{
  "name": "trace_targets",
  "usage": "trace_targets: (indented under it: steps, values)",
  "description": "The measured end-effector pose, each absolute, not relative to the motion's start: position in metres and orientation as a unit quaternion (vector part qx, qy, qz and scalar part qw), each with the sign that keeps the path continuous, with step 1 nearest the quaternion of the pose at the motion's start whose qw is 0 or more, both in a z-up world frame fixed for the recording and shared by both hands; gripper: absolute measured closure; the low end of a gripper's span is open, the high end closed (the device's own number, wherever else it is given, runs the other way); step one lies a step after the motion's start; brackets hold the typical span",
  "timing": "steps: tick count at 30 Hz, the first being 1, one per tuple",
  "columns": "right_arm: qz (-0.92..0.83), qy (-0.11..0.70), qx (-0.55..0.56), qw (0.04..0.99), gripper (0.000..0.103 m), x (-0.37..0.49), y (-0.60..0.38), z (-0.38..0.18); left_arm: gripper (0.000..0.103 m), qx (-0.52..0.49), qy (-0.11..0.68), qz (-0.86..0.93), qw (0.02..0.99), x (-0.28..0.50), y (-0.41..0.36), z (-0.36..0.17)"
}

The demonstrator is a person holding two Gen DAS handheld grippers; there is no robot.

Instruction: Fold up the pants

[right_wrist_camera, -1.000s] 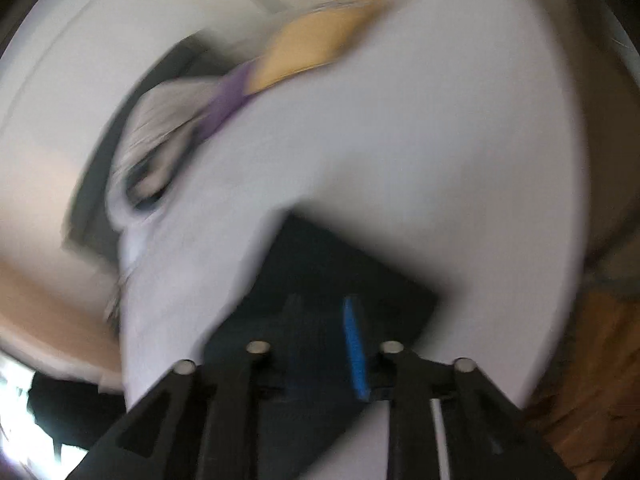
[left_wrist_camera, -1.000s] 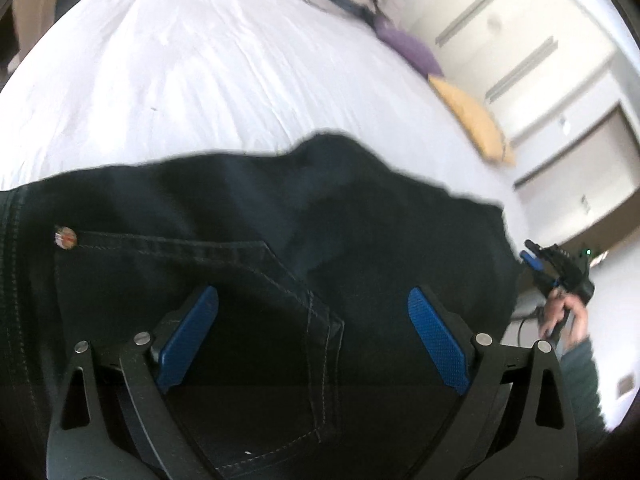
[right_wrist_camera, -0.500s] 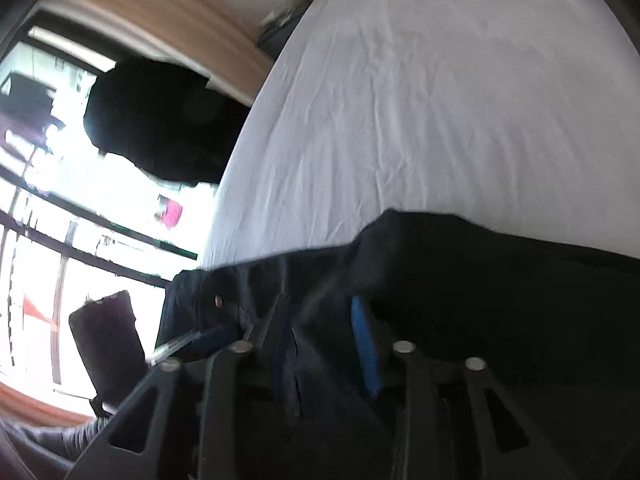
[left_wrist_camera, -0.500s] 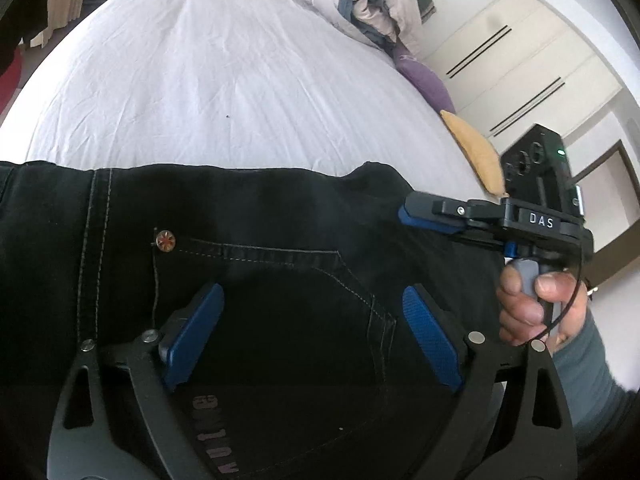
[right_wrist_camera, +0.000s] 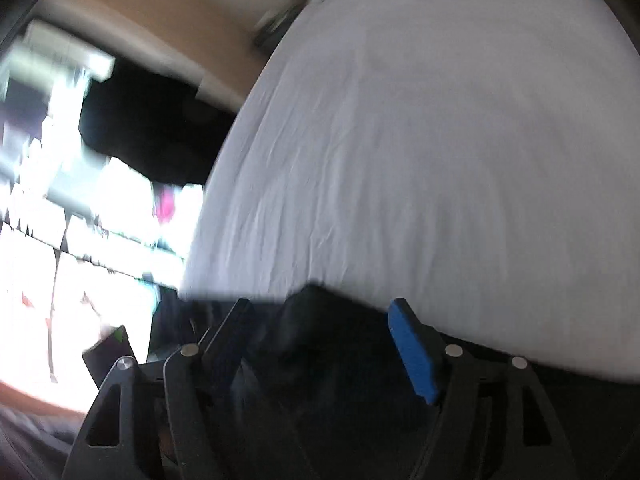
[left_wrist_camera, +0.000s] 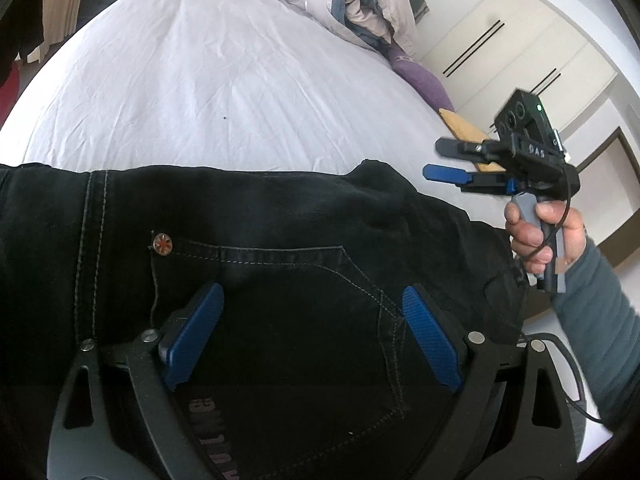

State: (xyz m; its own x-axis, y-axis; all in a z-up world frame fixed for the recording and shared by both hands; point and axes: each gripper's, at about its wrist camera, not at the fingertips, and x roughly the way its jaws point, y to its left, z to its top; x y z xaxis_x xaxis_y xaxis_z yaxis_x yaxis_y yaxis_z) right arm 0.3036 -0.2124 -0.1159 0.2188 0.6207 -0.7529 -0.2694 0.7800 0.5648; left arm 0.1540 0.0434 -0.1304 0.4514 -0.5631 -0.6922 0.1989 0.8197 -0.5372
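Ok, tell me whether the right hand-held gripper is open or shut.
Open, jaws still opening: the right hand-held gripper shows two separated fingers with nothing between them.

A white-sheeted bed (left_wrist_camera: 208, 80) with rolled bedding (left_wrist_camera: 352, 4) at its head, white wardrobes (left_wrist_camera: 520, 52) beside it and a bright window (right_wrist_camera: 60, 220) opposite.

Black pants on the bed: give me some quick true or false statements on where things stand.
1. The black pants lie on a white bed sheet. True.
2. The left hand-held gripper is clamped shut on the pants. False: its jaws stand wide apart over a stitched pocket.
3. The right hand-held gripper holds a fold of the pants. False: nothing is between its opening jaws.
4. A rolled duvet sits at the far end. True.
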Motion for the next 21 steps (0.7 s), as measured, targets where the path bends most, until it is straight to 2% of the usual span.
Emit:
trace_targets:
  steps: [5, 7, 8, 10, 11, 13, 15, 19, 21]
  values:
    - [0.301, 0.574, 0.025, 0.761, 0.033, 0.312, -0.178, -0.125, 0.012, -0.195, 0.47, -0.232, 0.829, 0.155, 0.043, -0.13]
    - [0.31, 0.579, -0.047, 0.753, 0.062, 0.306, -0.151, -0.136, 0.012, -0.194, 0.47, -0.231, 0.829, 0.155, 0.042, -0.13]
    - [0.3, 0.573, -0.074, 0.759, 0.066, 0.305, -0.144, -0.136, 0.012, -0.193, 0.47, -0.232, 0.83, 0.155, 0.041, -0.13]
    - [0.262, 0.556, -0.089, 0.783, 0.089, 0.303, -0.145, -0.14, 0.012, -0.19, 0.469, -0.231, 0.831, 0.154, 0.041, -0.13]
    - [0.238, 0.546, -0.085, 0.799, 0.093, 0.304, -0.148, -0.139, 0.012, -0.189, 0.468, -0.231, 0.832, 0.154, 0.04, -0.13]
    - [0.156, 0.522, -0.081, 0.835, 0.093, 0.314, -0.162, -0.136, 0.012, -0.189, 0.468, -0.232, 0.832, 0.154, 0.04, -0.13]
    - [0.124, 0.51, -0.025, 0.851, 0.089, 0.318, -0.182, -0.124, 0.012, -0.191, 0.467, -0.232, 0.831, 0.155, 0.041, -0.13]
    - [0.255, 0.48, 0.111, 0.832, 0.089, 0.271, -0.177, -0.089, 0.012, -0.191, 0.466, -0.232, 0.832, 0.154, 0.041, -0.131]
    - [0.316, 0.482, 0.15, 0.803, 0.085, 0.24, -0.162, -0.093, 0.012, -0.188, 0.467, -0.231, 0.833, 0.153, 0.04, -0.131]
